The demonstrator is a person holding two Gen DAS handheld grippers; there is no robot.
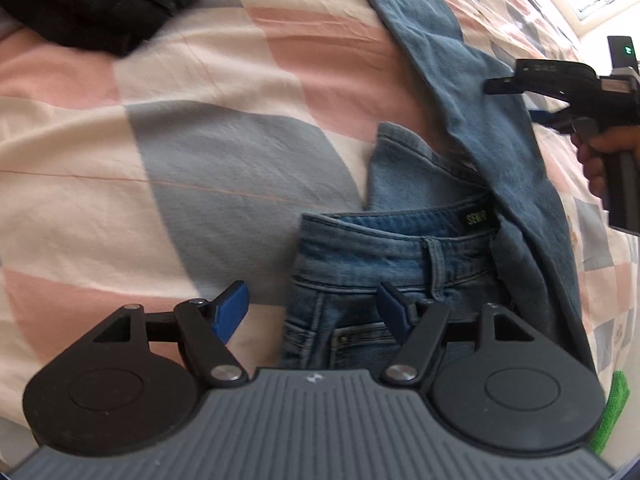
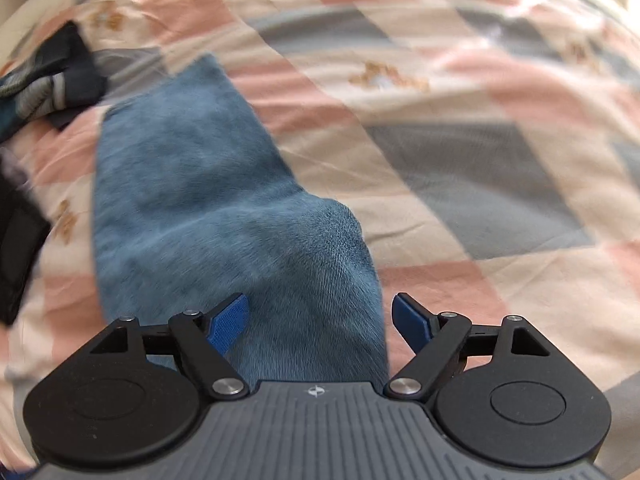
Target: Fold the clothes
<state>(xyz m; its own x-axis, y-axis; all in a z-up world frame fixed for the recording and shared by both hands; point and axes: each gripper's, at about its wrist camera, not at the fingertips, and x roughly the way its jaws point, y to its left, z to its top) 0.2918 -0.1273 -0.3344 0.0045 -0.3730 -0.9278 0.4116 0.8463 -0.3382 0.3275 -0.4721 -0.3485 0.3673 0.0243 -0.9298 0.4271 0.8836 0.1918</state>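
I find the jeans point(image 1: 400, 264) lying on the patchwork bedspread point(image 1: 140, 128), waistband toward my left gripper and one leg point(image 1: 452, 92) running away up the bed toward the far edge. My left gripper point(image 1: 314, 304) hovers over the waistband corner with its blue pads point(image 1: 232, 308) spread apart; one pad is over bare bedspread, the other over the denim, and nothing is pinched between them. In the right wrist view the same leg point(image 2: 208, 200) stretches ahead of my right gripper point(image 2: 320, 320), whose fingers stand wide open on either side of the fabric without pressing it; that picture is blurred. From the left wrist view, the right gripper point(image 1: 520, 96) sits beside the leg, held by a hand point(image 1: 600, 160). Dark clothing point(image 1: 92, 0) lies well apart at the upper left, and a green cloth point(image 1: 612, 412) peeks in at the bed's near edge.
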